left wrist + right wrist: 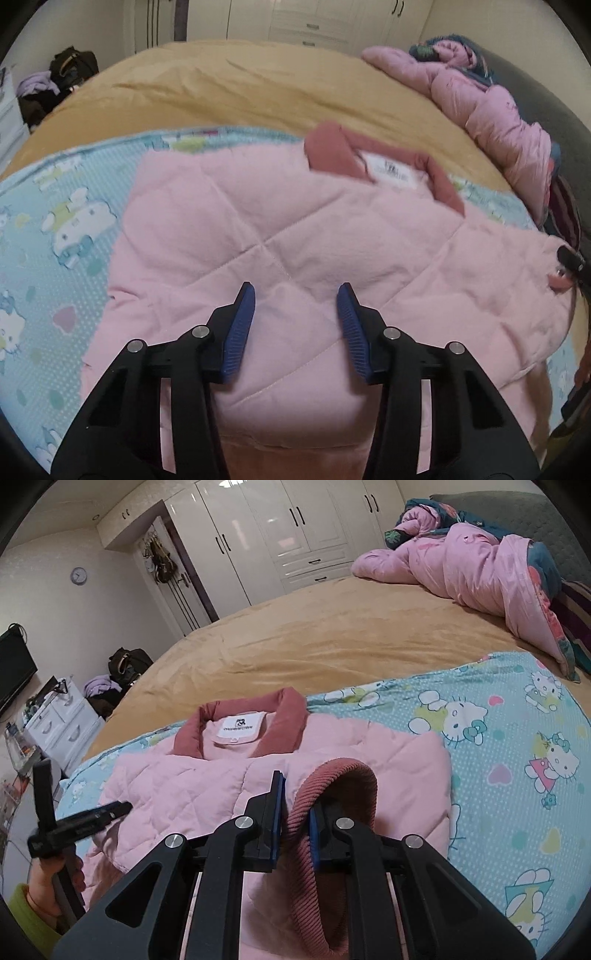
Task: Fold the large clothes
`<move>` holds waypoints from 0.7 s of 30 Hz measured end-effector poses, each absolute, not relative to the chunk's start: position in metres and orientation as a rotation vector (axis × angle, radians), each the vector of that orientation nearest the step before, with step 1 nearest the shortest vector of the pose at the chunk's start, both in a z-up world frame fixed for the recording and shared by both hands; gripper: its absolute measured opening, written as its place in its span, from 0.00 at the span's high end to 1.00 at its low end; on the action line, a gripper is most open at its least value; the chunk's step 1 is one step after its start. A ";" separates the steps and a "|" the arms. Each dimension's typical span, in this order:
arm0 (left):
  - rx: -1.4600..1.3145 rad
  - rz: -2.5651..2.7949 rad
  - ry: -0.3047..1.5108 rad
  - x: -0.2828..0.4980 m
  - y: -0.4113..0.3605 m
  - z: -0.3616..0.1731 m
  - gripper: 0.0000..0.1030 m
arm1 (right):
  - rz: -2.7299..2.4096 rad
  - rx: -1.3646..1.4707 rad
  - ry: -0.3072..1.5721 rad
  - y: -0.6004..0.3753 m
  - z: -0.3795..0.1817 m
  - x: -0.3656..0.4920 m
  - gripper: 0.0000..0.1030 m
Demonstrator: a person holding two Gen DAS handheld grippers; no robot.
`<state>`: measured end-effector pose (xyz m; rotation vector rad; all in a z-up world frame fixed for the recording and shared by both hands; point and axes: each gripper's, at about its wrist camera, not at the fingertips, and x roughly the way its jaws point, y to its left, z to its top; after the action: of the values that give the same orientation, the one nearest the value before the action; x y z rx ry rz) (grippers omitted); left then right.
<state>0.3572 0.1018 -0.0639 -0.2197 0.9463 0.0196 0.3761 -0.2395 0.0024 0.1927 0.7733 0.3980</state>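
Pink quilted jacket (229, 775) spread flat on a cartoon-print blue sheet (509, 746) at the near side of a bed with a tan cover (314, 646), its dark-rose collar (240, 720) toward 12 o'clock. Right gripper (295, 805): jaws clamped on the ribbed rose cuff (340, 775), lifted at the 6 o'clock edge. Left gripper (295, 295): jaws parted above the quilting, nothing between the blue pads (240, 332). A crumpled pink quilt (461, 565) lies at 1 o'clock.

Pink quilted jacket (295, 236) on bed
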 end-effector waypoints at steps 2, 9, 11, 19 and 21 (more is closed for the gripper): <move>-0.235 0.018 0.961 0.359 0.104 -0.072 0.62 | 0.391 0.190 0.780 -0.239 0.001 0.377 0.85; -0.236 0.016 0.974 0.361 0.106 -0.078 0.62 | 0.257 0.212 0.725 -0.252 0.029 0.357 0.35; -0.245 0.016 0.971 0.360 0.107 -0.079 0.62 | 0.290 0.220 0.710 -0.241 0.037 0.354 0.26; -0.258 0.007 0.968 0.361 0.111 -0.080 0.62 | 0.412 -0.068 0.917 -0.140 -0.001 0.369 0.14; -0.255 0.003 0.968 0.361 0.111 -0.080 0.62 | 0.371 -0.125 0.978 -0.129 -0.022 0.375 0.13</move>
<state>0.3607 0.1114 -0.0800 -0.2551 0.9679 0.0034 0.3747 -0.1295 -0.0215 -0.1249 0.9776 0.3708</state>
